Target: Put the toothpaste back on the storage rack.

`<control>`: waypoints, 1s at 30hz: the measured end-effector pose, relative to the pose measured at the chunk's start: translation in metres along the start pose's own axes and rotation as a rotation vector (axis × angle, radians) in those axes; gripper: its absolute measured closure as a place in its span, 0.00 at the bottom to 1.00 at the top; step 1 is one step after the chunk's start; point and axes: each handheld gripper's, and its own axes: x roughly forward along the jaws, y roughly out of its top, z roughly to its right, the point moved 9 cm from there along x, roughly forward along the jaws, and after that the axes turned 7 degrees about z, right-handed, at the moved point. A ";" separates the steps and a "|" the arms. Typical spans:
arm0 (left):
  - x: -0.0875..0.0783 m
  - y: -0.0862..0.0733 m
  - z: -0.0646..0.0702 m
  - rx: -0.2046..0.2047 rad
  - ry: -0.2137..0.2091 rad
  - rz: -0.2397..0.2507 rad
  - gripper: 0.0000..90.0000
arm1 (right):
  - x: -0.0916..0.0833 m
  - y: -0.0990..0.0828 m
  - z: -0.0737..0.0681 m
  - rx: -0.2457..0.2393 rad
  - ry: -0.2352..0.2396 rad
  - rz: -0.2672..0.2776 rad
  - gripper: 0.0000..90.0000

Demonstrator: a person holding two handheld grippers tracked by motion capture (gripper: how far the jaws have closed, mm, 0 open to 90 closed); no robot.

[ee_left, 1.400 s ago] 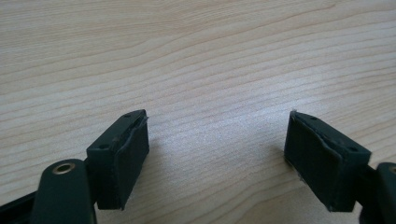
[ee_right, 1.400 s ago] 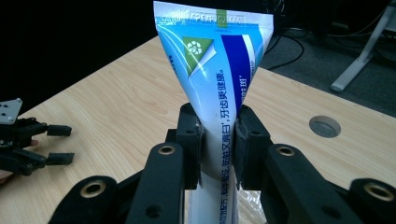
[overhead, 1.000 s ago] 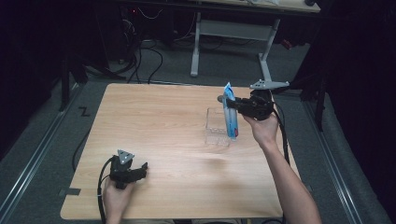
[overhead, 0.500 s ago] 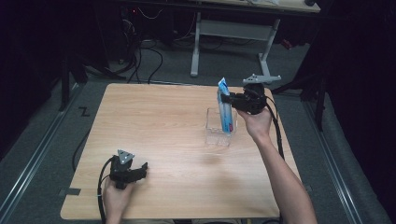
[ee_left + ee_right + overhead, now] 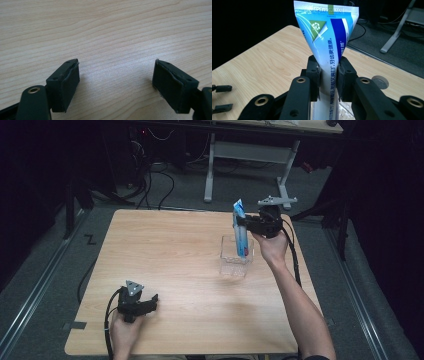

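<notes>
A blue and white toothpaste tube (image 5: 240,231) (image 5: 329,45) stands upright, crimped end up, its lower end inside a clear plastic cup (image 5: 235,256) on the wooden table (image 5: 165,250). My right gripper (image 5: 245,224) (image 5: 329,77) is shut on the tube's middle, both pads pressing its sides. The cup's rim (image 5: 344,110) shows just below the jaws in the right gripper view. My left gripper (image 5: 150,302) (image 5: 116,82) rests at the table's near left, open, with bare wood between its pads.
A round grey cable cover (image 5: 380,82) is set into the table past the cup. Behind the table stand a desk frame (image 5: 250,155) and loose cables (image 5: 150,175) on the floor. The table's right edge (image 5: 305,270) runs close by the right forearm.
The right gripper has carried the tube a little toward the far side and set it more upright over the cup. The left gripper has stayed put.
</notes>
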 end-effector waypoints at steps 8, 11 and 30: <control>0.000 0.000 0.000 0.000 0.000 0.001 0.25 | 0.007 -0.007 0.004 -0.014 -0.020 -0.014 0.83; 0.000 0.000 0.000 0.000 0.000 0.000 0.25 | 0.008 -0.010 0.005 -0.017 -0.026 -0.019 0.83; 0.000 0.000 0.000 0.000 0.000 0.000 0.25 | 0.017 -0.037 0.009 -0.046 -0.047 -0.082 0.83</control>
